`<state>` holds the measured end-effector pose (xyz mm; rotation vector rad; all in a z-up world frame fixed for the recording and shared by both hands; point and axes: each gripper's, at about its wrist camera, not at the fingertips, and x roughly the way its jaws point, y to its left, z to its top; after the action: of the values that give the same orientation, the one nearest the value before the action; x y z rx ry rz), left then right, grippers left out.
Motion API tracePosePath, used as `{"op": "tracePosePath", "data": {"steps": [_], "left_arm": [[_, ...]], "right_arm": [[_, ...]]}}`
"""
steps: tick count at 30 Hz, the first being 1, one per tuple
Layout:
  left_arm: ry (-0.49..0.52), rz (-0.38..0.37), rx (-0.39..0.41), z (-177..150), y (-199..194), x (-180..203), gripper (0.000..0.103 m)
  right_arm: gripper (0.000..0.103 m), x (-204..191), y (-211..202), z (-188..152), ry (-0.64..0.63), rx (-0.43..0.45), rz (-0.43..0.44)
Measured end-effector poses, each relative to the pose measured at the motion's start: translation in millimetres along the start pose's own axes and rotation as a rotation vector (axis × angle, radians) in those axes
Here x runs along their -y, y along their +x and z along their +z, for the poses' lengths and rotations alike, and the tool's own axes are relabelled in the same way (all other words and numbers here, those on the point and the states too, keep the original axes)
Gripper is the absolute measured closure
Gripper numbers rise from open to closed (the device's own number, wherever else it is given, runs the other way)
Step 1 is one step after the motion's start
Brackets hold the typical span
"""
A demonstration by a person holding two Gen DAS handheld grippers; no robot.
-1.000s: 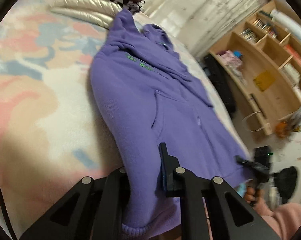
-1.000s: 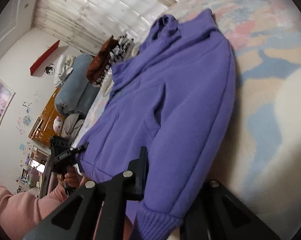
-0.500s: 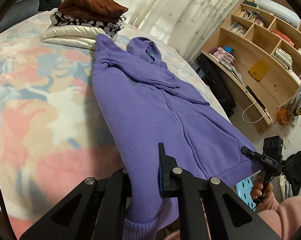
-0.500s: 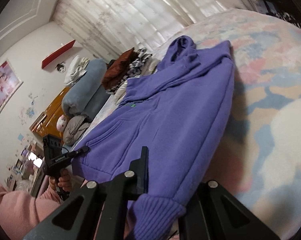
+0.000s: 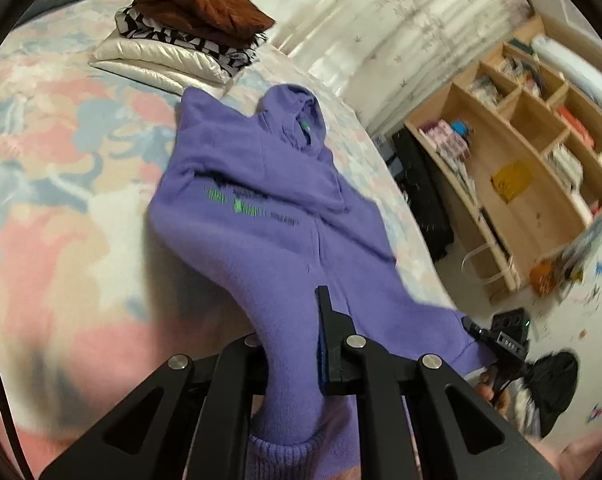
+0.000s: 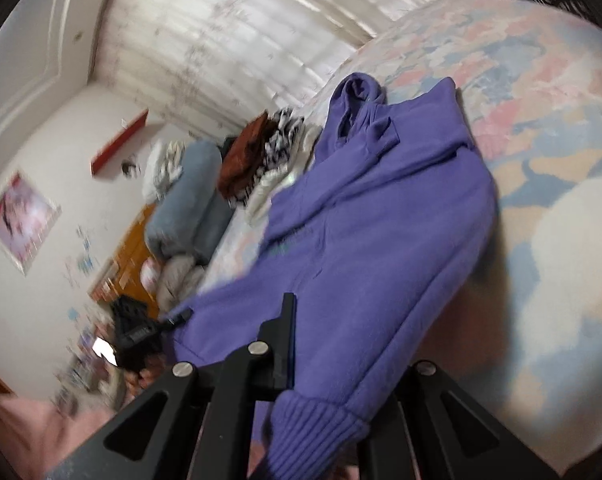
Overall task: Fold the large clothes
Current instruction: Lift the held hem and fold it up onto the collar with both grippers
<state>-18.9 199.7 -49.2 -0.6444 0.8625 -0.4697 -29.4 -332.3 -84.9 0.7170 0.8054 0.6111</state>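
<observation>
Purple hoodie (image 5: 269, 216): unfolded on the bed (image 5: 61, 184), hem raised at near edge; your left gripper (image 5: 291, 344) and right gripper (image 6: 333, 356) each clamp a hem corner; every fold remains.

I get soft, even daylight through the pale curtains (image 6: 237, 40), no hard glare. The purple hoodie (image 5: 261, 216) throws a dull shadow on the bedspread (image 5: 61, 184) along its left edge. Strong fisheye bend and black corners in both views. Motion blur smears the shelf (image 5: 521, 184) and the far wall in my right view; hoodie print streaked.
</observation>
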Motion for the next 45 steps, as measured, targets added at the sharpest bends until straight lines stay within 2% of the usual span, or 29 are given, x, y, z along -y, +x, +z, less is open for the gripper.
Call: {"op": "tracePosePath", "data": {"steps": [2,7,9,10,11,12,13,14,15,17,20,21,24,27,28,32,34,36,37,38,39,40,43,45], "left_arm": [[-0.023,-0.006,0.009,20,12,-4,0.095],[-0.073,0.024,0.033,101,63,-18,0.089],[-0.094,0.034,0.053,137,84,-21,0.083],[-0.104,0.042,0.064,156,94,-24,0.076],[-0.126,0.041,0.072,173,104,-27,0.062],[-0.157,0.029,0.065,190,116,-32,0.055],[-0.191,0.020,0.064,201,125,-37,0.046],[-0.226,0.020,0.067,210,132,-41,0.043],[-0.257,0.025,0.074,220,141,-47,0.041],[-0.260,0.087,0.122,230,148,-54,0.027],[-0.195,0.208,0.130,241,162,-60,0.027],[-0.149,0.269,0.108,245,171,-61,0.027],[0.002,0.391,0.036,247,198,-60,0.027],[0.138,0.447,-0.021,246,221,-54,0.030],[0.183,0.459,-0.035,245,229,-50,0.035],[0.287,0.494,-0.093,247,262,-43,0.052],[0.313,0.538,-0.113,249,280,-44,0.053],[0.348,0.602,-0.123,249,295,-43,0.065],[0.369,0.639,-0.133,248,300,-42,0.086],[0.388,0.666,-0.152,246,306,-42,0.089],[0.414,0.686,-0.148,244,308,-39,0.091],[0.444,0.705,-0.131,241,306,-33,0.092],[0.474,0.704,-0.066,239,289,-18,0.093],[0.431,0.651,-0.025,246,271,-13,0.093]], "right_arm": [[0.093,3,7,22,0.041,0.017,0.020],[0.092,5,48,102,0.071,0.028,0.004],[0.090,9,70,142,0.099,0.047,-0.009],[0.084,10,79,156,0.109,0.058,-0.021],[0.067,13,89,174,0.118,0.067,-0.041],[0.051,17,100,191,0.139,0.075,-0.053],[0.019,24,108,205,0.173,0.094,-0.056],[0.009,30,114,217,0.215,0.124,-0.043],[0.009,37,119,227,0.245,0.162,-0.018],[0.009,45,128,241,0.267,0.187,-0.014],[0.009,54,138,252,0.226,0.189,-0.099],[0.009,57,140,253,0.202,0.183,-0.136],[0.009,72,154,257,0.125,0.142,-0.258],[0.009,88,170,258,0.059,0.083,-0.342],[0.010,92,176,260,0.040,0.064,-0.373],[0.029,105,200,264,-0.021,-0.010,-0.437],[0.034,110,220,267,-0.053,-0.073,-0.487],[0.035,114,235,268,-0.084,-0.105,-0.558],[0.044,118,244,268,-0.094,-0.122,-0.595],[0.062,120,250,267,-0.103,-0.138,-0.627],[0.073,119,253,265,-0.122,-0.143,-0.668],[0.092,117,254,263,-0.146,-0.144,-0.693],[0.095,97,231,257,-0.195,-0.067,-0.699],[0.095,73,195,254,-0.211,0.069,-0.688]]}}
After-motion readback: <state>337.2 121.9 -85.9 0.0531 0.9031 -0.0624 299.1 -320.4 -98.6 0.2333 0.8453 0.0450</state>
